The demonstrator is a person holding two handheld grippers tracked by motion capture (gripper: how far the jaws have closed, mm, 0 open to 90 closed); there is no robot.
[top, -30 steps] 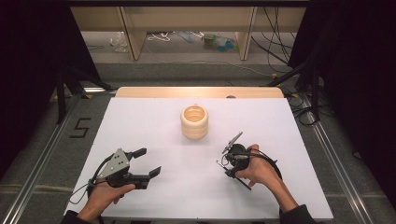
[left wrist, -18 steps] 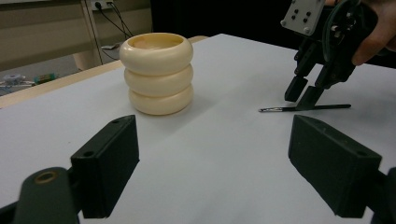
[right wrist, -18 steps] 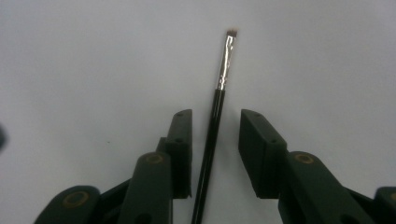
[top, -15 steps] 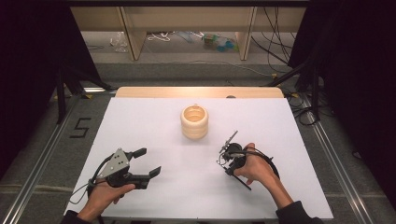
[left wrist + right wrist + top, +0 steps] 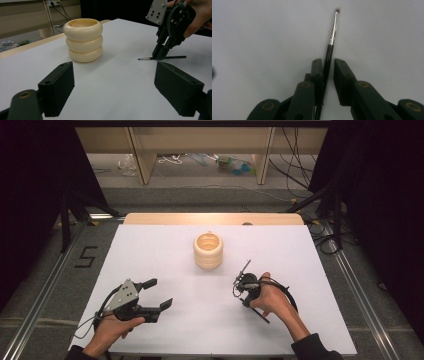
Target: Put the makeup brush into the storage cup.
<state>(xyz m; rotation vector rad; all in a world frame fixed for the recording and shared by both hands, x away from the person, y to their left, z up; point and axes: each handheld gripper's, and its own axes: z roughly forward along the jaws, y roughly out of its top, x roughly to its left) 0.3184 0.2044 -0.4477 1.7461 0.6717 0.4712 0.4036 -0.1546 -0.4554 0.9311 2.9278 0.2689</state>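
Fine paintbrush [image 5: 331, 37], flat on white tabletop [image 5: 165, 250] near the cream ringed holder [image 5: 208, 250], long axis between the narrowed, not-yet-clamped jaws of right gripper [image 5: 328, 66]; left gripper [image 5: 157, 295] wide, empty, farther off.

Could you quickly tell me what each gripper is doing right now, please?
Left gripper: open, empty, jaws wide apart.
Right gripper: jaws nearly closed around the paintbrush; firm grip cannot be told.

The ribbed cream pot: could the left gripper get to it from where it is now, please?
Probably yes. The left gripper is open and faces the ribbed cream pot, with bare white table between them; the right gripper and its paintbrush sit off to the side.
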